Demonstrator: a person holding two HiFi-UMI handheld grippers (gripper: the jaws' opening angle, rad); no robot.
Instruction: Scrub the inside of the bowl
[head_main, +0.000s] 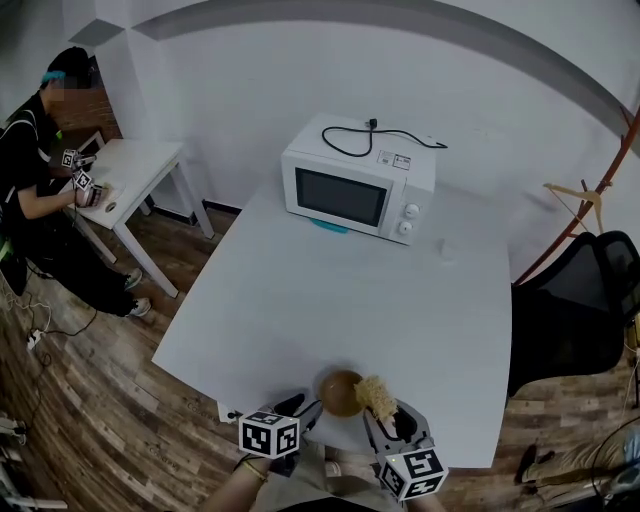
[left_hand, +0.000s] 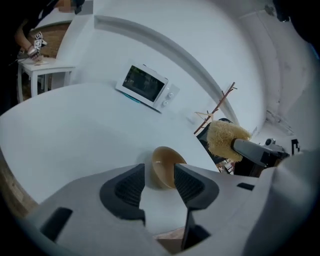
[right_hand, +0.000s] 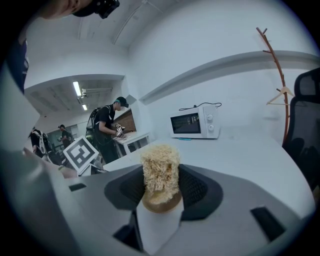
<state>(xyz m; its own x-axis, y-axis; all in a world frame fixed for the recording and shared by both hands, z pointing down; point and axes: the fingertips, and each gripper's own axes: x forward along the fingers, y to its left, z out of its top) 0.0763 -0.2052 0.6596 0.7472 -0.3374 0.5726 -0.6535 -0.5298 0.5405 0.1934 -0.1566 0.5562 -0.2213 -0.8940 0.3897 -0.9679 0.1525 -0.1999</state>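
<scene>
The brown bowl (head_main: 340, 392) sits near the front edge of the white tabletop (head_main: 350, 290). The left hand-held gripper (left_hand: 159, 181) gapes wide and empty just short of it. The right hand-held gripper (right_hand: 161, 186) clamps a straw-coloured scrubber (right_hand: 160, 165) over the bowl's rim.

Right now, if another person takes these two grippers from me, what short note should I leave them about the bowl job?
Left gripper: open and empty. The bowl sits just ahead of its fingers, not gripped.
Right gripper: shut on the loofah scrubber, held in the air at the bowl's right side, apparently not touching it.
Bowl: upright near the front edge of the white table.
Done: scrubber is in hand.
Left: probably steady the bowl with the left gripper, lower the scrubber in, and scrub the inside.
</scene>
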